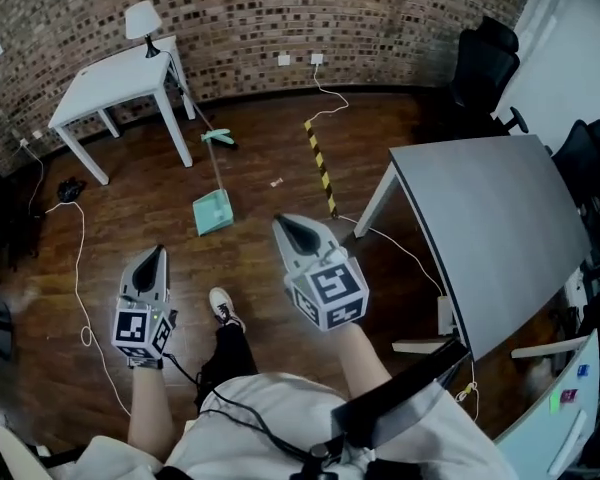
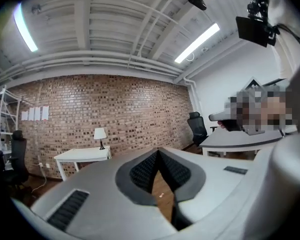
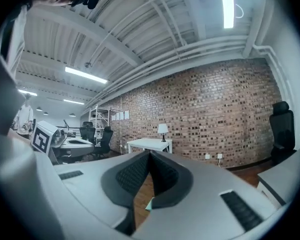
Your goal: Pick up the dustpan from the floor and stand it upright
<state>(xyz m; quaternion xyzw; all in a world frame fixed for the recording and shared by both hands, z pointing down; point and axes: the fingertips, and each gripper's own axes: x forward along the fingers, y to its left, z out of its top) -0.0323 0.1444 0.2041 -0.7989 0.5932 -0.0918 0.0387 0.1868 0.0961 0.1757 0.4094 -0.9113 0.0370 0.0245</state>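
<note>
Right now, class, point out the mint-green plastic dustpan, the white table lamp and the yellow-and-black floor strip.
mint-green plastic dustpan (image 1: 212, 213): head view, its pan.
white table lamp (image 1: 143, 18): head view, its shade.
yellow-and-black floor strip (image 1: 320, 164): head view, mid-length.

The mint-green dustpan (image 1: 212, 213) lay on the wooden floor (image 1: 270, 148), its long thin handle (green at the tip) reaching away toward the white table (image 1: 120, 78).

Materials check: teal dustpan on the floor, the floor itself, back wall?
Teal long-handled dustpan: looks like moulded plastic, matte, uniform colour; not certain. Dark brown floor: wood planks or wood-look laminate, semi-gloss, plank seams and soft reflections. Back wall: exposed red-brown brick, rough, mortar lines visible.
</note>
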